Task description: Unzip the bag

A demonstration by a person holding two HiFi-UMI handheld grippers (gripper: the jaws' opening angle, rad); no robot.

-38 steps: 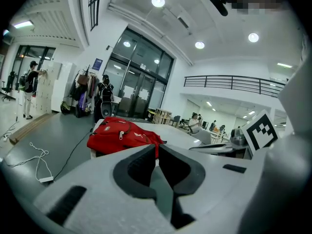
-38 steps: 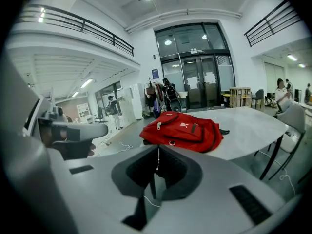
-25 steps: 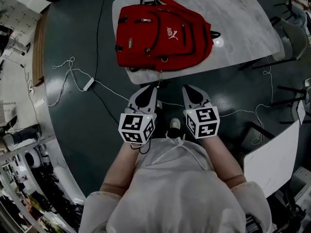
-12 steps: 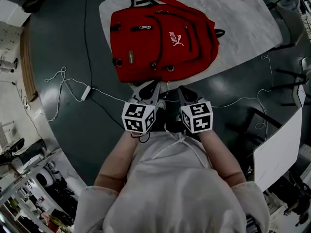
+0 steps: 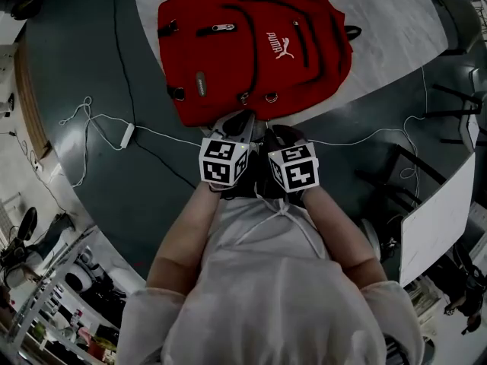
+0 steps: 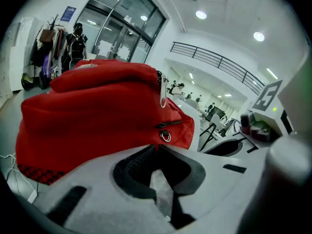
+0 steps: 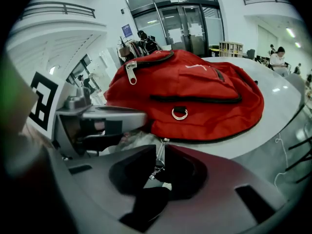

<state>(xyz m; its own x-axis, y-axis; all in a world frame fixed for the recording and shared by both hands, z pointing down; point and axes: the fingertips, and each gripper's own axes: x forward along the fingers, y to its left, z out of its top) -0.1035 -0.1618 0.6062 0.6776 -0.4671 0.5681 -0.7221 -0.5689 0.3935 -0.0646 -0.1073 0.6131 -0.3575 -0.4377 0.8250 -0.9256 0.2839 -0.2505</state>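
1. At the far left of the head view, a thin white cable [image 5: 99, 124] trails over the dark floor [image 5: 91, 67], well apart from the bag.
2. The left tongs [image 5: 242, 119] reach forward from the person's left hand, with their marker cube [image 5: 224, 160] facing up. Their tips lie at the near edge of the red backpack [image 5: 251, 52].
3. In the left gripper view, the left tongs [image 6: 157, 146] have their jaws brought together. The tips meet right where the lower hem of the red backpack [image 6: 97, 111] comes down, and they appear to nip that fabric. A small metal ring [image 6: 166, 137] hangs just above the tips.
4. The red backpack lies flat, front side up, on the pale marbled tabletop [image 5: 380, 21]. Its bottom edge is at the tabletop's near edge, towards the person, and its handle is at the far side.
5. The right tongs [image 5: 275, 131] sit just beside the left pair. Their own cube [image 5: 294, 166] is close to the other one, and their tips are at the same near edge of the bag.
6. In the right gripper view, the right tongs [image 7: 162, 150] are closed. A slim metal zip pull [image 7: 159, 161] hangs from the bag's lower seam and passes between the tips, clamped there. The red backpack [image 7: 195, 96] bulks above them.
7. To the right of the bag, bare tabletop [image 7: 287, 101] curves away.
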